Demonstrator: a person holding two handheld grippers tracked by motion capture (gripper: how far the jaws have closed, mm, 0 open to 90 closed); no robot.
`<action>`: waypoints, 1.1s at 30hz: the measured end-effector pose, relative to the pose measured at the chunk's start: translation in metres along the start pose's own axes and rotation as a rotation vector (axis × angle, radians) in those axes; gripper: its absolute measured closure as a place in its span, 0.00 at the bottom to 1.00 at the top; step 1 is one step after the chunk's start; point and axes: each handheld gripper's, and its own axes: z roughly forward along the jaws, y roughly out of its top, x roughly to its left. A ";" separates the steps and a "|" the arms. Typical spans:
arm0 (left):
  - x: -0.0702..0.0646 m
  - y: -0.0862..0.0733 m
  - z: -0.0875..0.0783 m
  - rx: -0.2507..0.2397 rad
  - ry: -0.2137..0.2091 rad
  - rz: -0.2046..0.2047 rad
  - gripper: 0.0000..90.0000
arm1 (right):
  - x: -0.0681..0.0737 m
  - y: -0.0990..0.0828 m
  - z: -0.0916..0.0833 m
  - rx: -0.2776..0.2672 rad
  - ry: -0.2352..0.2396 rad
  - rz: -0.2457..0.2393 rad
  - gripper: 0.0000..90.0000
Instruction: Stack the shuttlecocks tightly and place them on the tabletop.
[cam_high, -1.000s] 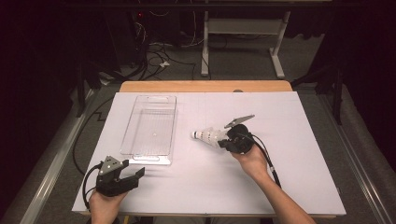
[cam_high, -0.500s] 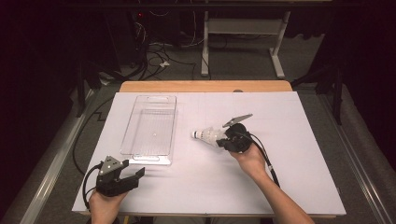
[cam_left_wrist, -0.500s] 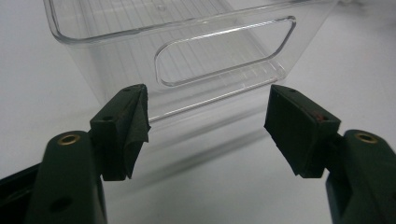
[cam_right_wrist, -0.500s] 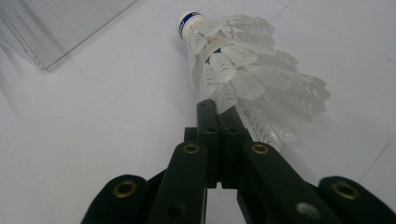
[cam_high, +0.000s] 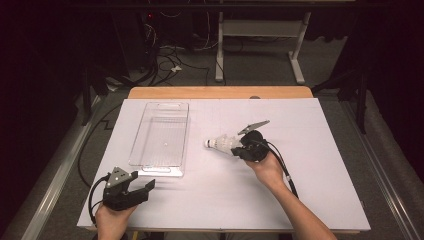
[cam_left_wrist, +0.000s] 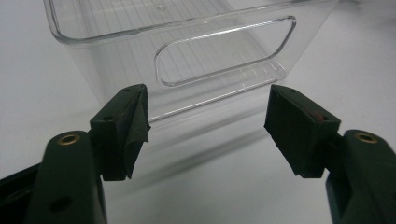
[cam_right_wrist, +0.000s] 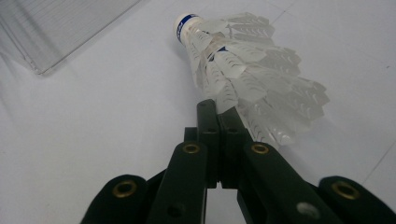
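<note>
A white feathered shuttlecock (cam_high: 220, 144) with a blue-banded cork lies sideways at mid-table, cork pointing left. My right gripper (cam_high: 236, 149) is shut, its tips pinching the rim of the feather skirt (cam_right_wrist: 247, 70); in the right gripper view the jaws (cam_right_wrist: 217, 109) stand pressed together. A clear plastic bin (cam_high: 136, 145) sits to the left with nothing in it. My left gripper (cam_high: 145, 187) rests near the front left corner, open, with nothing between its fingers. In the left gripper view it (cam_left_wrist: 208, 116) faces the bin's near end wall (cam_left_wrist: 116, 51) with its handle cut-out.
A white sheet (cam_high: 310, 165) covers the table, with a wooden edge (cam_high: 220, 92) showing at the back. Cables and a metal desk frame (cam_high: 260, 30) lie on the dark floor beyond. Black cables trail from both grippers.
</note>
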 end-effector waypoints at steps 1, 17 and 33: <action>0.000 0.000 0.000 0.000 0.000 0.000 0.35 | 0.000 0.000 0.000 0.002 0.001 0.002 1.00; 0.000 0.000 0.000 -0.001 0.000 0.000 0.35 | -0.003 -0.001 0.002 0.000 -0.008 0.006 1.00; 0.000 0.000 0.000 -0.003 0.000 -0.001 0.35 | -0.005 -0.002 0.002 -0.004 -0.008 0.028 0.90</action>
